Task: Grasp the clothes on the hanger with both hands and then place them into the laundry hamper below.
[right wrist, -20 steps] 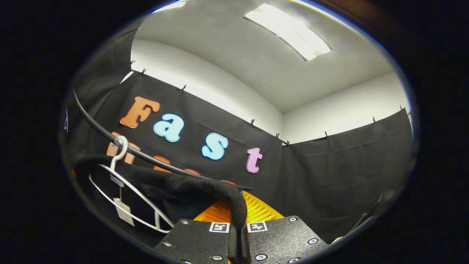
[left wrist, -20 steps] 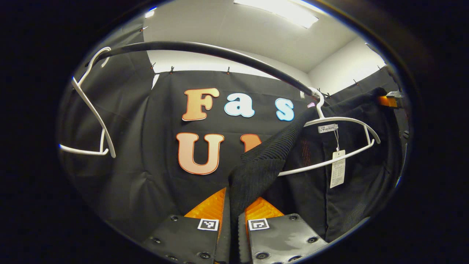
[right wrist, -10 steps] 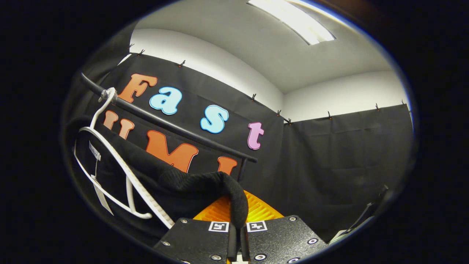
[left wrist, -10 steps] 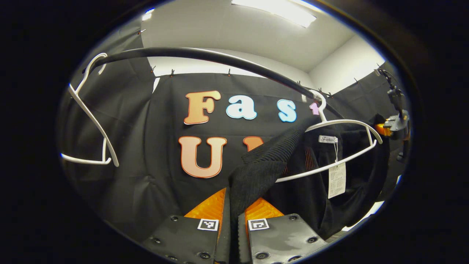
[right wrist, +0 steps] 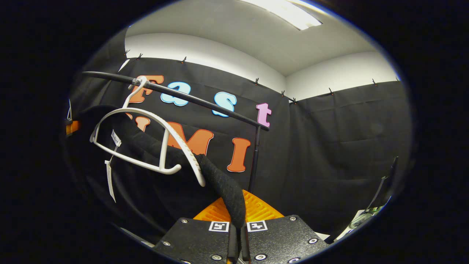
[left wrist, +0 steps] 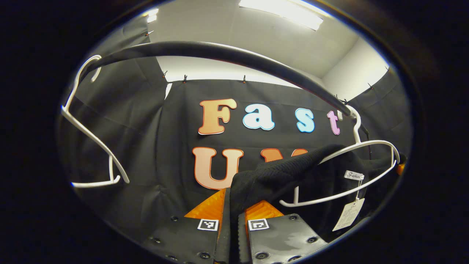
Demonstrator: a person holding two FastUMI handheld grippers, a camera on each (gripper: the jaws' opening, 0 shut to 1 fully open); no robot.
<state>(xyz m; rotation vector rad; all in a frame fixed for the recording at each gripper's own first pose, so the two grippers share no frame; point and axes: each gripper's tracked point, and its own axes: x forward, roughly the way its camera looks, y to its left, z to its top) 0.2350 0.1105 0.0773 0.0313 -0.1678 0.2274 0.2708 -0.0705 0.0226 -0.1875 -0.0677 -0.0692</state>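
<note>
Left gripper view, from the left: an empty white plastic hanger (left wrist: 93, 146) on the black metal rail (left wrist: 220, 55), then the left gripper (left wrist: 232, 216) clamped on the black knitted garment (left wrist: 271, 176), half-draped over the second white hanger (left wrist: 351, 172). Right gripper view: right gripper (right wrist: 237, 223) pinches its other shoulder (right wrist: 220, 183). Risk: fabric snagging the hanger's end, dragging it off the rail.

The black garment (left wrist: 278, 176) runs off the lower edge; its paper tag's (left wrist: 348, 214) print is unreadable.
</note>
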